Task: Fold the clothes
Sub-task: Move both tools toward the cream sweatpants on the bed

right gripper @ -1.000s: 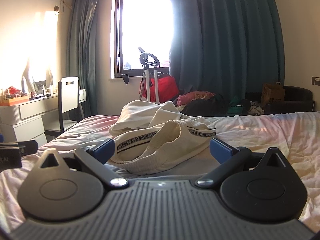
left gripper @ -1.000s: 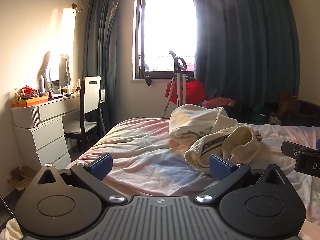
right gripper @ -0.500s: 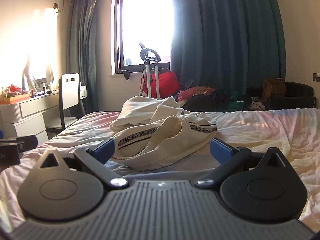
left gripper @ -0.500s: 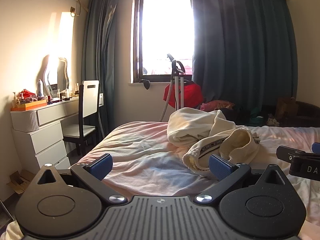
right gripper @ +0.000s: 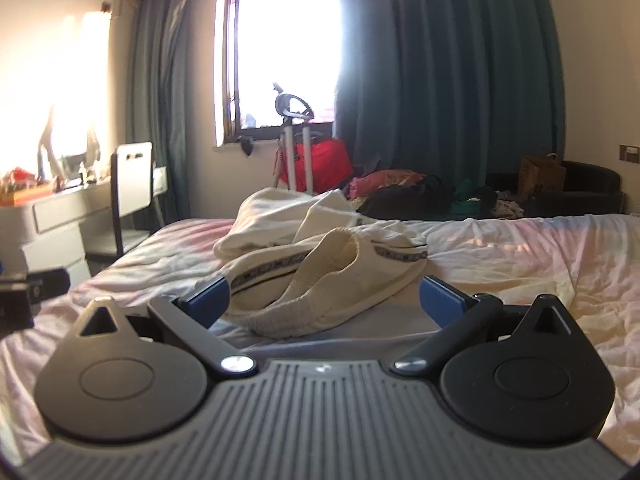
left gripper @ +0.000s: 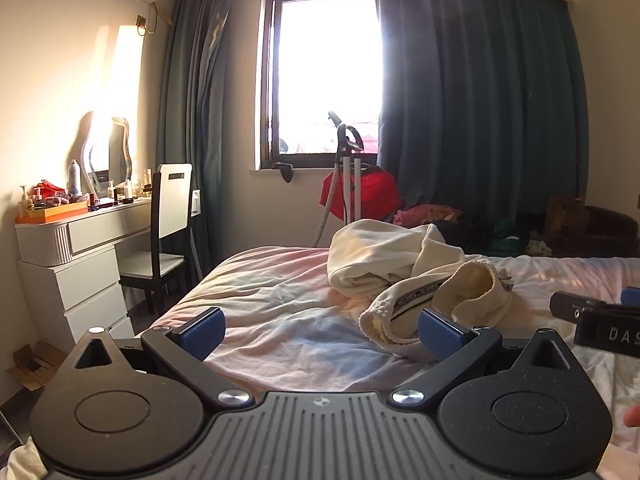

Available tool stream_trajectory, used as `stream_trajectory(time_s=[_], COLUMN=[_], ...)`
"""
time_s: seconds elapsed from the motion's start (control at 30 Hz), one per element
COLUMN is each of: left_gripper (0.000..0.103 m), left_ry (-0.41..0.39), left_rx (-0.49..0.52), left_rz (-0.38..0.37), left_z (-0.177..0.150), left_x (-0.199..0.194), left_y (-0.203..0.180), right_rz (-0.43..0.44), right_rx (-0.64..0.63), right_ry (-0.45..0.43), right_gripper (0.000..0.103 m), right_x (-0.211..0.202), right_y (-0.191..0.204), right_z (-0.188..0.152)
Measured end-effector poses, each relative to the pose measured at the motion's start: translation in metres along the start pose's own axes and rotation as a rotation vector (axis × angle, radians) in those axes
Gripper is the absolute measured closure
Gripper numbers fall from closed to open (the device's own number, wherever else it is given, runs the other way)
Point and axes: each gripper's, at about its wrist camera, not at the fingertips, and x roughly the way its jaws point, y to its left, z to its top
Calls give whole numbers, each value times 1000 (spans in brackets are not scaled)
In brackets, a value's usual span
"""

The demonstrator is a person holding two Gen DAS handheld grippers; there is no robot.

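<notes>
Right wrist view: garment (right gripper: 320,276) heaped mid-bed (right gripper: 520,264), dead ahead of right gripper (right gripper: 324,300), waistband nearest, long axis running left-right. Jaws spread, empty. Left gripper (left gripper: 320,334) likewise spread; heap ahead-right of it. Right probably nearer.

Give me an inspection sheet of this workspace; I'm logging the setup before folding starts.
Surface: bed with a wrinkled pale sheet.
Job's things: one cream garment, crumpled in a heap on the bed, unfolded.
Clutter: nothing seen on the bed besides the garment.
Grippers: left gripper open, empty; right gripper open, empty, garment's waistband just ahead of it.
Cables: grey hose hanging from the steamer stand by the window.
Surroundings: dressing table with bottles, chair, dark curtains, clothes pile beyond the bed.
</notes>
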Motion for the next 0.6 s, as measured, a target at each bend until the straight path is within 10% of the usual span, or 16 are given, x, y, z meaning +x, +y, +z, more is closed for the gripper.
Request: stream_trajectory(time_s=[0.33, 0.6], left_gripper=[0, 0], left_ry=[-34, 155], left_rx=[-21, 0], left_rz=[-56, -113], left_z=[-8, -28], left_x=[8, 96], left_y=[8, -2], right_rz=[2, 45], right_rx=[109, 121], right_ry=[1, -39], right_gripper=[0, 0], right_x=[12, 21], right_y=[-21, -32], right_z=[25, 66])
